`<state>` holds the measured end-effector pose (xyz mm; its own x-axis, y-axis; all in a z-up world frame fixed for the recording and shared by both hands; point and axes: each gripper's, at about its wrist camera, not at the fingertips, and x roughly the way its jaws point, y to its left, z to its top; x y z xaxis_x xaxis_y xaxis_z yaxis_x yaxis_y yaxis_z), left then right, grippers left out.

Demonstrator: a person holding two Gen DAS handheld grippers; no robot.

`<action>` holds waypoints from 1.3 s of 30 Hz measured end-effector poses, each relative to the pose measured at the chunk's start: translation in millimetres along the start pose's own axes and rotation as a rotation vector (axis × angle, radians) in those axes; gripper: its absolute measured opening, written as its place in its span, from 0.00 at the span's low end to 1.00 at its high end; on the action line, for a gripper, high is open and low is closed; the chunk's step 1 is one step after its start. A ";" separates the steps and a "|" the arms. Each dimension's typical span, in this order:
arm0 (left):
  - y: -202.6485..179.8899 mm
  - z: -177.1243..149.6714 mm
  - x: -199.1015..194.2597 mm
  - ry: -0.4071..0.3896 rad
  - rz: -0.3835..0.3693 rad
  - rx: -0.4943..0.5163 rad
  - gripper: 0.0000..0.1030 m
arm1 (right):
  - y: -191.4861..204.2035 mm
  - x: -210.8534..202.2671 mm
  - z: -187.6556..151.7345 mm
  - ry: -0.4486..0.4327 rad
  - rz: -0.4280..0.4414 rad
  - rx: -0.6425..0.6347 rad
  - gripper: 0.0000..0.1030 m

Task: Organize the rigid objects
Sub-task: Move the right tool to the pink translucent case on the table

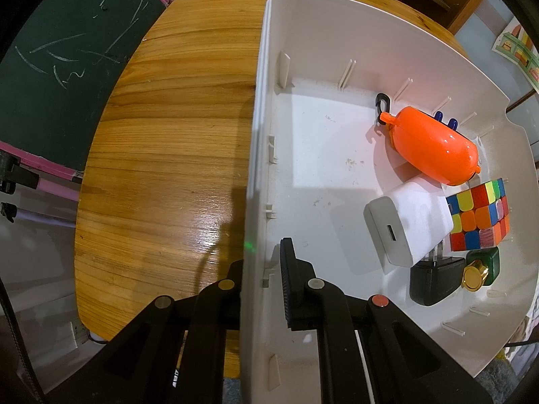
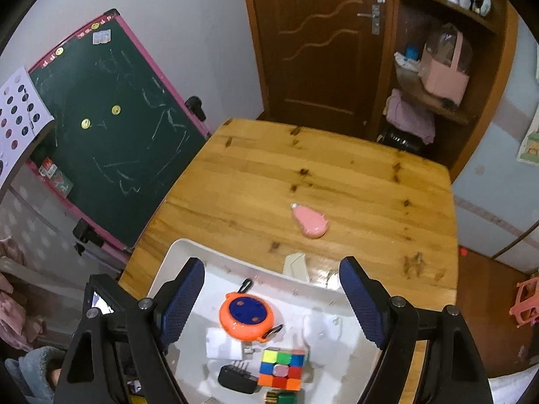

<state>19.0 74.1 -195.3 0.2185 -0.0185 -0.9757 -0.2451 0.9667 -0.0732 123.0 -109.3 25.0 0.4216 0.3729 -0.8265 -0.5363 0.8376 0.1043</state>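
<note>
Over the white bin (image 2: 188, 252), the right gripper (image 2: 271, 301) hangs with its blue-padded jaws spread wide and nothing between them. Directly beneath it, inside the bin, lie an orange round case (image 2: 244, 316), a white charger (image 2: 224, 348), a black plug adapter (image 2: 235, 378), a colour cube (image 2: 283, 368) and a small green bottle (image 2: 281, 397), clustered close together. The left gripper (image 1: 261, 269) is closed narrow on the bin's near wall (image 1: 252, 175), one finger inside and one outside, steadying it on the wooden table (image 2: 337, 175). Beyond the bin, alone on the tabletop and well apart from it, lies a pink oval object (image 2: 310, 222); a pale folded item (image 2: 296, 264) sits just behind the bin's far rim. The sorting looks mostly done, with the pink piece apparently next. Fetching it calls for reaching forward past the far rim, lowering the open jaws around its narrow sides, then closing.
</note>
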 end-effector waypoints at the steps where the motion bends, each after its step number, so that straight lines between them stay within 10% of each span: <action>1: 0.1 0.0 0.0 0.000 0.000 -0.002 0.11 | 0.2 -2.1 1.8 -0.006 -0.008 -0.005 0.80; 21: 2.6 0.9 1.8 0.014 -0.004 -0.007 0.11 | 0.0 -24.8 83.4 -0.151 -0.107 -0.145 0.80; 39: -0.9 5.9 10.8 0.039 0.013 0.017 0.11 | -45.8 210.3 59.4 0.273 -0.068 -0.208 0.80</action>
<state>27.2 74.6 -204.5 0.1784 -0.0153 -0.9838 -0.2312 0.9712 -0.0571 279.7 -45.5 -120.7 0.2655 0.1747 -0.9482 -0.6632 0.7469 -0.0481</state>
